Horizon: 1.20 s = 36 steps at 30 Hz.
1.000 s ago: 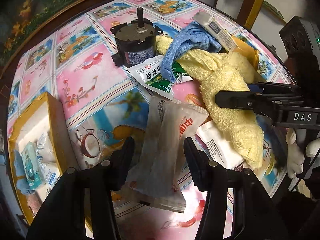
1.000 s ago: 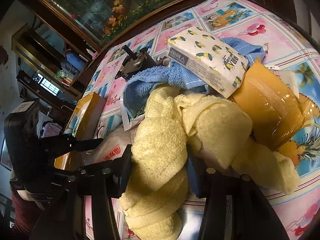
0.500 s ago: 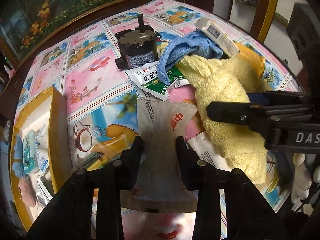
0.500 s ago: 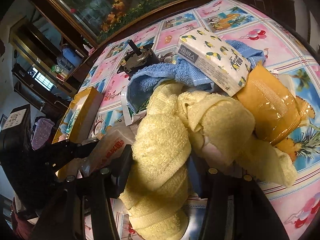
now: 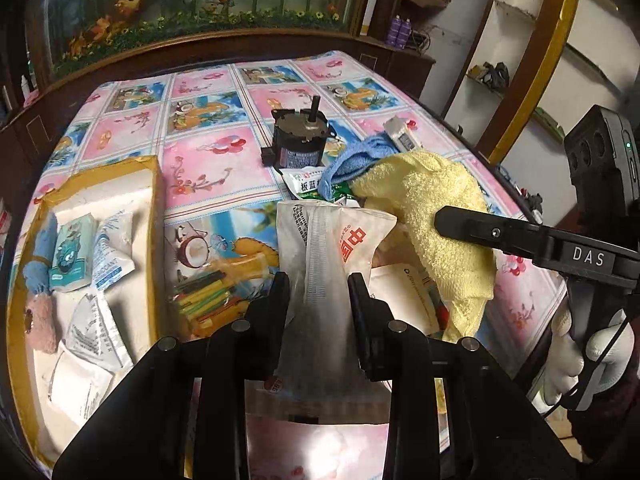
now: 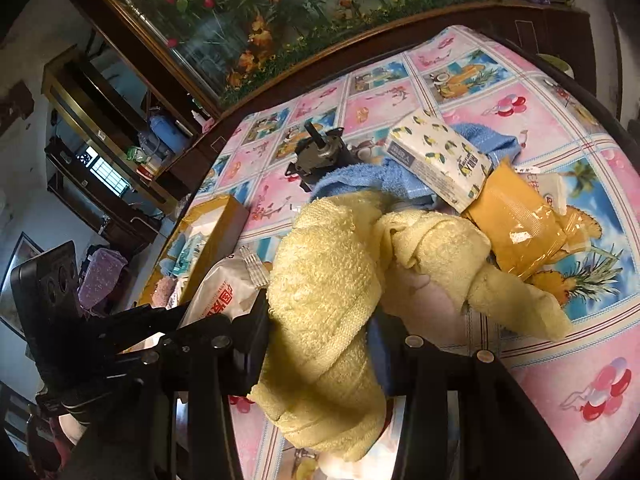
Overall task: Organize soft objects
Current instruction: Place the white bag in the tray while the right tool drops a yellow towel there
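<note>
At the bottom centre of the left wrist view, the left gripper [image 5: 319, 294] reaches forward, its jaws pinched on a translucent white plastic pouch with red characters [image 5: 328, 268], held above the desk [image 5: 208, 160] beside the yellow cardboard box [image 5: 154, 216]. The right gripper [image 6: 320, 328], at lower centre of its view, is clamped around a fluffy pale yellow towel [image 6: 328, 304]; a white-gloved hand [image 5: 576, 356] holds its handle.

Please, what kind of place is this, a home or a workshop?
Most likely a living room at home: a table with a cartoon-print cloth, a large fish tank in a wooden cabinet behind it, and wall shelves with household bits.
</note>
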Each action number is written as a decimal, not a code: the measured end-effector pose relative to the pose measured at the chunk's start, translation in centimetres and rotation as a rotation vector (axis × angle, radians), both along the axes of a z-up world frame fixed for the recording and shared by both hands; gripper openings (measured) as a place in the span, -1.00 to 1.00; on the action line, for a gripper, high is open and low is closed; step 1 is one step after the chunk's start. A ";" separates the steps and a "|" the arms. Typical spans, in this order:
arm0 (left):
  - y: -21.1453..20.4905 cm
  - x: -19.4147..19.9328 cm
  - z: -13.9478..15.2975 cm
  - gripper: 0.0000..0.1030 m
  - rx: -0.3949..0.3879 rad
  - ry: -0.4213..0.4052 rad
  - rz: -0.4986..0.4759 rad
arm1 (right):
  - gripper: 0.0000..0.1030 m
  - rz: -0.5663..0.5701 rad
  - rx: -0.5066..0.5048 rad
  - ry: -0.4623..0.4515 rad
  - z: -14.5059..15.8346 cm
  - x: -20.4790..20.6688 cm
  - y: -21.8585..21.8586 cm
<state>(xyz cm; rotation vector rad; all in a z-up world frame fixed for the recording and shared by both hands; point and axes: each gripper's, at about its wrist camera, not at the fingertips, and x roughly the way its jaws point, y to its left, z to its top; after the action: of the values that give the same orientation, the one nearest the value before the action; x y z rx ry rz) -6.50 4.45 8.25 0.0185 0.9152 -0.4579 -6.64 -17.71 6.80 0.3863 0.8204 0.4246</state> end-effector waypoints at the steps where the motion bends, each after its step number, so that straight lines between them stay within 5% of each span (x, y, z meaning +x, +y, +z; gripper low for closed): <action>1: 0.8 -0.4 0.6 -0.43 -0.017 -0.008 0.014 | -0.15 0.008 0.006 -0.014 0.6 -0.2 0.2; 12: 13.9 -2.9 3.9 -0.43 -0.084 -0.079 0.323 | -0.15 0.215 0.058 -0.104 6.1 -0.5 7.6; 26: 22.0 -1.3 -1.9 -0.42 0.006 0.014 0.530 | -0.15 0.385 0.096 0.120 0.8 4.3 19.8; 36: 23.3 -2.5 -0.7 -0.32 -0.114 -0.035 0.554 | -0.03 0.398 -0.062 0.193 -2.7 4.2 24.2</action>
<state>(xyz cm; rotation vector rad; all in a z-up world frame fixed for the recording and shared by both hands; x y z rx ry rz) -9.03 27.72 7.51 -0.3228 0.8169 0.0074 -2.44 6.53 4.07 0.2057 1.1016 0.7376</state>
